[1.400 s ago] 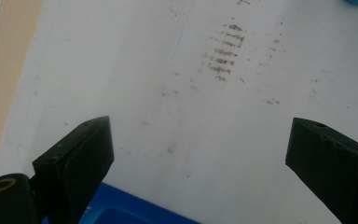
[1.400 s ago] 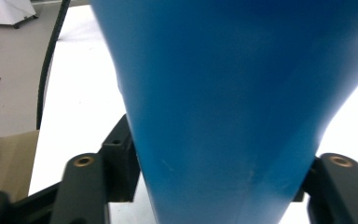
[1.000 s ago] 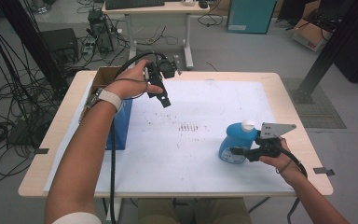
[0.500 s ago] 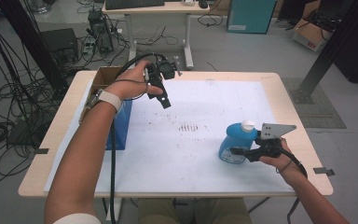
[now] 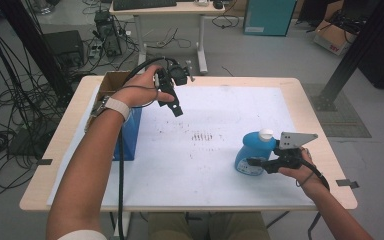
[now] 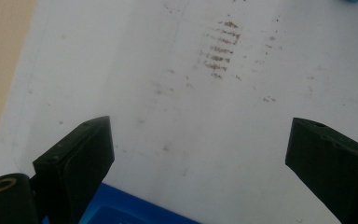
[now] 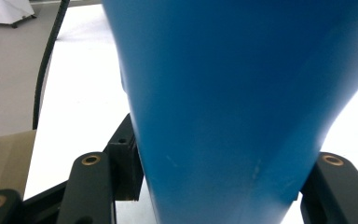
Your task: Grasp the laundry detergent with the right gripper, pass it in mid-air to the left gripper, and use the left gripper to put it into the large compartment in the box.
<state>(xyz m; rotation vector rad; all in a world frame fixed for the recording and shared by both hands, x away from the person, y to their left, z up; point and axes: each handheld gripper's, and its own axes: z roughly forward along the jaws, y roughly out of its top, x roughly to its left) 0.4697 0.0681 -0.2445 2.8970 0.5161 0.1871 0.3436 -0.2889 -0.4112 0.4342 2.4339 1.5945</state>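
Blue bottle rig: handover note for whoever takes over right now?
Right tongs: shut on the blue bottle, which stands upright on the white mat at its right side, white cap on.
Left tongs: open, nothing between the jaws, held above the mat's far left part, over the blue box at the table's left edge.
Done: bottle gripped.
Left: bottle not yet lifted or moved; where it should go can't be told from the pictures. The left tongs have no part in the grip so far.
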